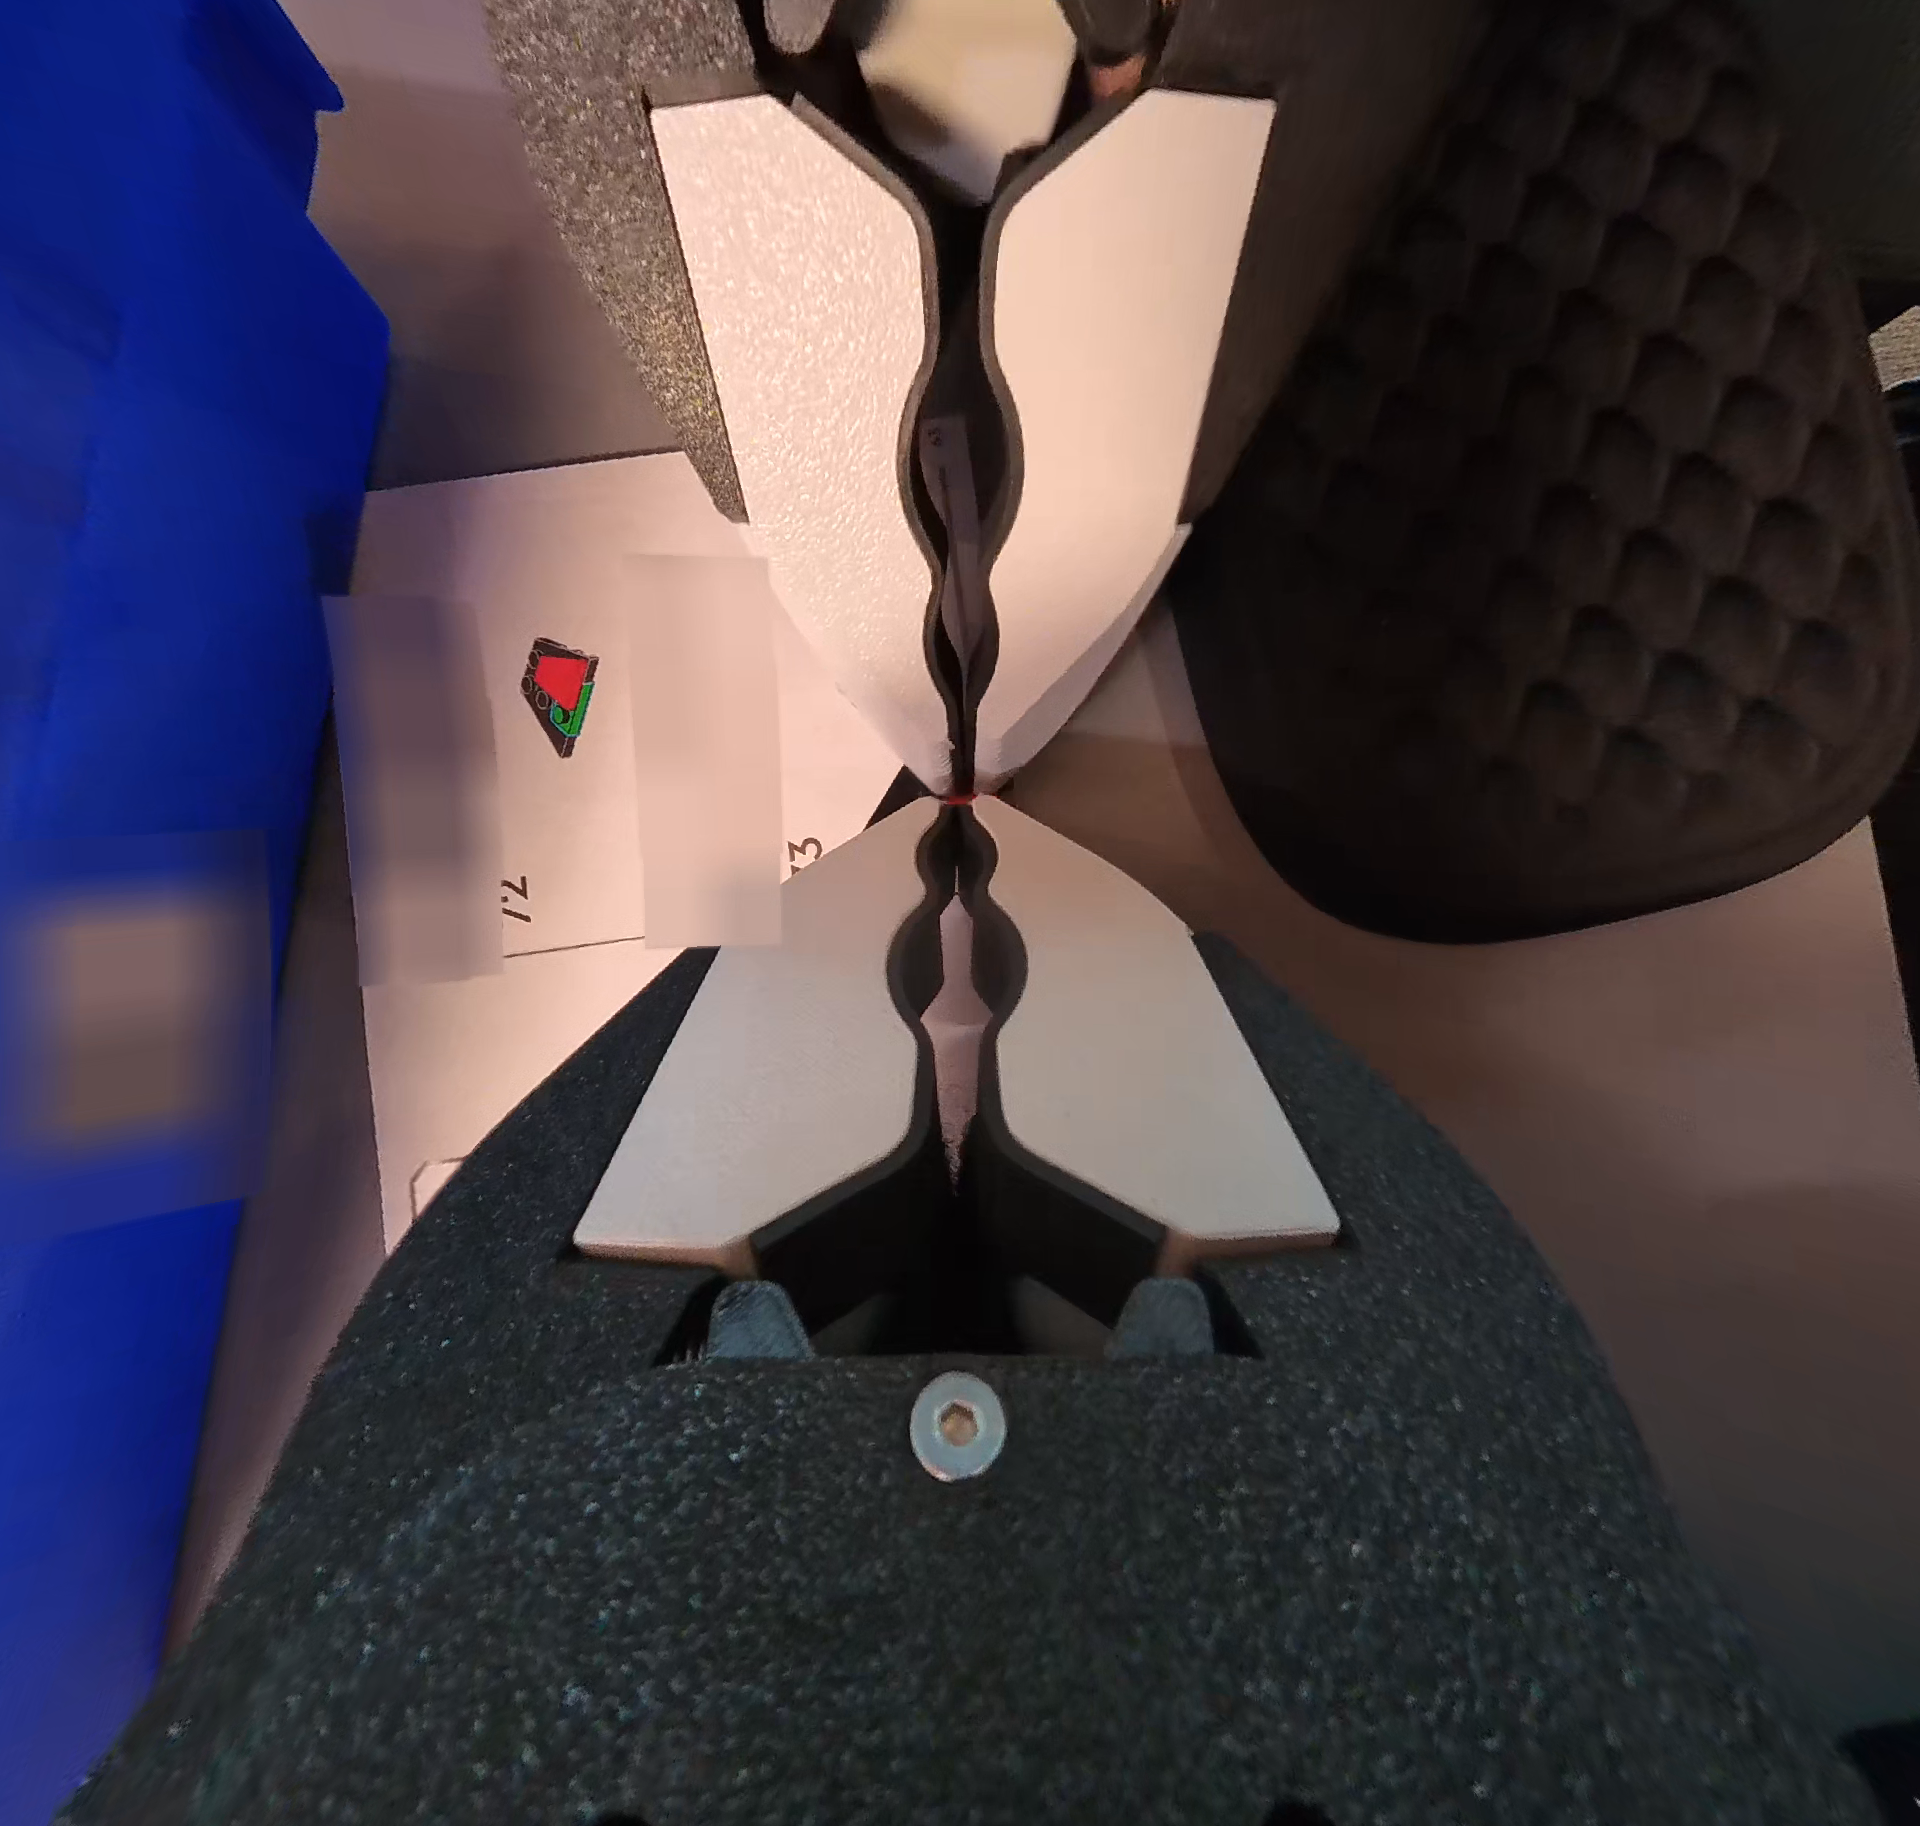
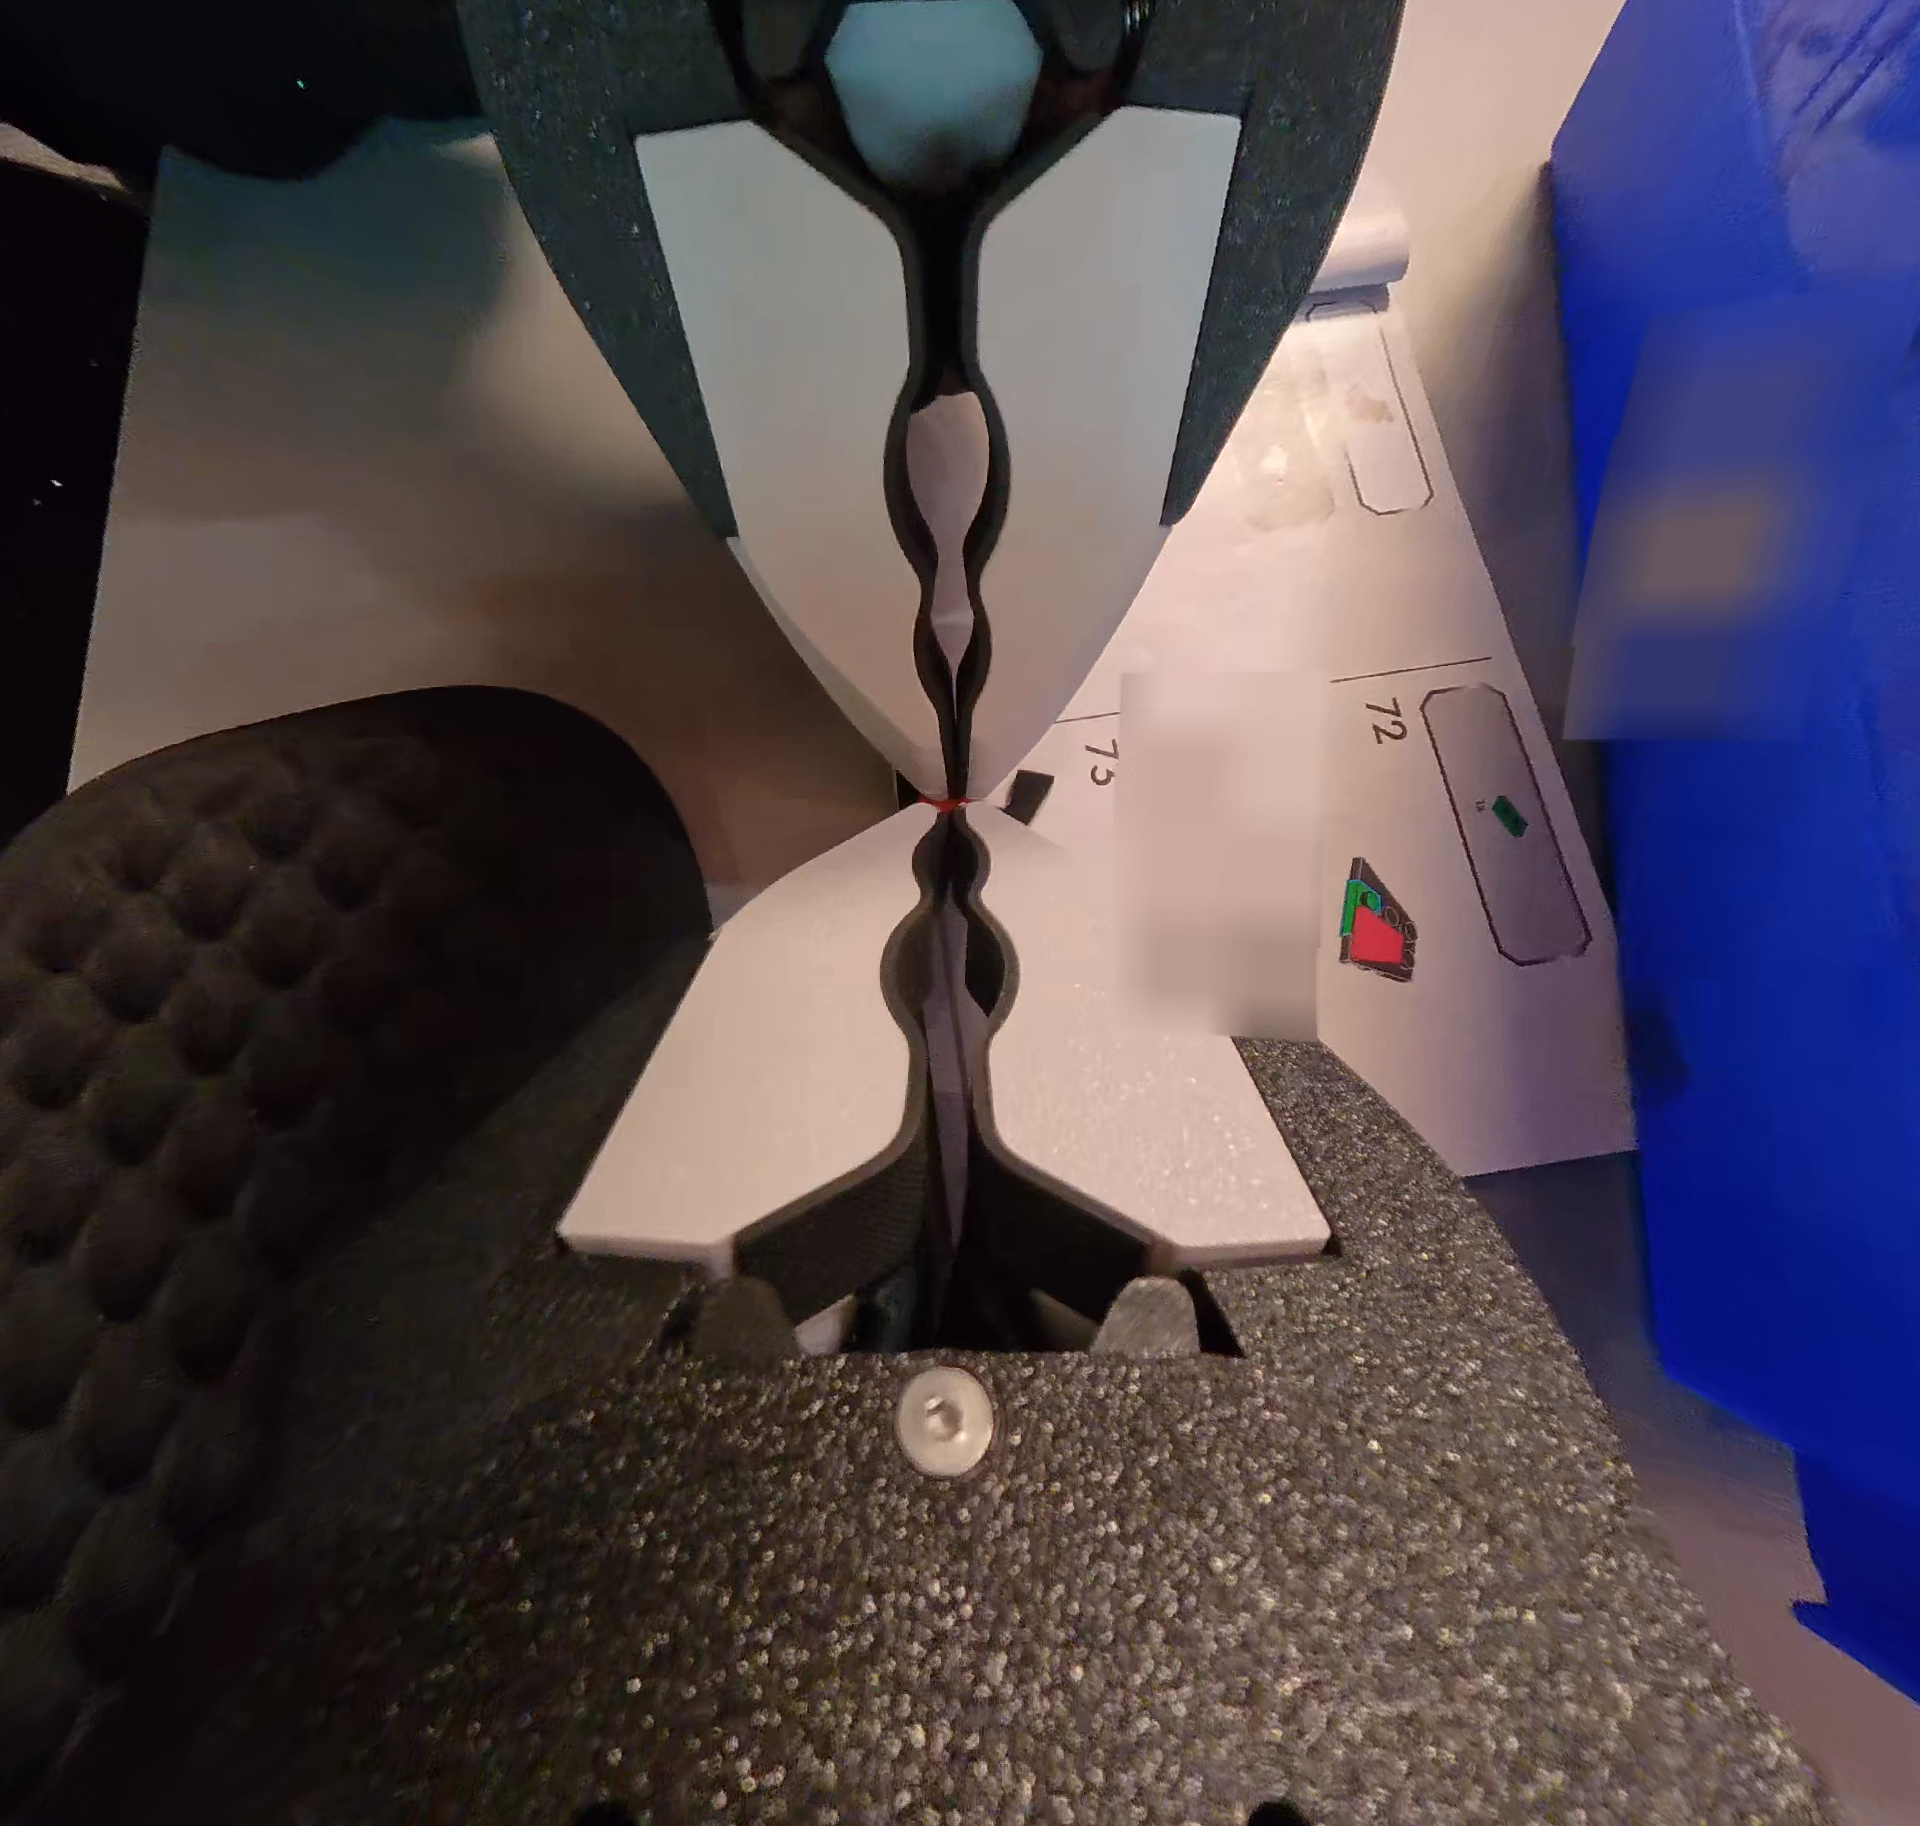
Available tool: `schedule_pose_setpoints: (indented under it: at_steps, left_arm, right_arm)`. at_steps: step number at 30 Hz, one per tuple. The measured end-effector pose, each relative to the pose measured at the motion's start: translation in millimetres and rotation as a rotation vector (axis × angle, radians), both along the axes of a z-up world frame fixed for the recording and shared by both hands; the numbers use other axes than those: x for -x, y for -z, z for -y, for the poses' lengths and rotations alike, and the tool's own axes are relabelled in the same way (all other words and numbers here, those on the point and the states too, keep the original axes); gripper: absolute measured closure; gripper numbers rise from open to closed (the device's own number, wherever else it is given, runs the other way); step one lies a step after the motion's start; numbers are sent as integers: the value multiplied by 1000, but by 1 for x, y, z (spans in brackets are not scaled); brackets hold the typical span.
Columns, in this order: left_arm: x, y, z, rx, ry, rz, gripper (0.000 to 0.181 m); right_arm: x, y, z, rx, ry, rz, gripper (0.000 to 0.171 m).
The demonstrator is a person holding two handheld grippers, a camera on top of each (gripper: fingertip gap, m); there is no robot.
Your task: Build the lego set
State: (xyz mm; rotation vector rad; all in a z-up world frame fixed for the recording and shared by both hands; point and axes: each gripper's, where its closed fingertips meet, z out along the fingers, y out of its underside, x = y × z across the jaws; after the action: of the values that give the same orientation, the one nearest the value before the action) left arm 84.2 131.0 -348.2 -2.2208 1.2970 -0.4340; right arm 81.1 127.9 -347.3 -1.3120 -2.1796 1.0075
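My left gripper [image 1: 958, 829] and my right gripper [image 1: 966, 770] point at each other, tip to tip, above the instruction sheet [image 1: 561, 820]. Both are shut. A small red Lego piece [image 1: 962, 797] is pinched where the tips meet, and only a thin red sliver of it shows. The right wrist view shows the same: my right gripper [image 2: 948, 829] below, my left gripper [image 2: 951, 774] above, the red piece [image 2: 943, 802] between them. A thin dark strip shows between the right gripper's fingers [image 1: 1101, 405]; I cannot tell what it is.
The instruction sheet [image 2: 1455, 1049] lies on a pale table and carries a picture of a red, green and black build [image 1: 559, 696]. A blue box [image 1: 156, 737] stands beside the sheet, also seen in the right wrist view [image 2: 1766, 841]. A black dimpled cushion [image 1: 1558, 529] lies on the other side. My left and right fingertips are right by each other.
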Motion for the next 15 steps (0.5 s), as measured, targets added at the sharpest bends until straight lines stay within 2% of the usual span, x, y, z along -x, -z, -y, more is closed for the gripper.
schedule_pose_setpoints:
  at_steps: [2, 6, 9, 15]
  left_arm:
    - [0, 0, 0, 8, 5, -10, 181]
    - [0, 0, 1, 19, 29, -25, 181]
    - [0, 0, 1, 15, 32, -7, 181]
    - [1, 0, 1, 21, 56, -14, 181]
  right_arm:
    - [0, 0, 1, -6, 5, 12, 171]
    - [-1, 1, 2, -146, 16, 99, 170]
    - [-1, 2, 2, -28, 87, 119, 170]
    - [-1, 3, 2, 41, 148, 165, 169]
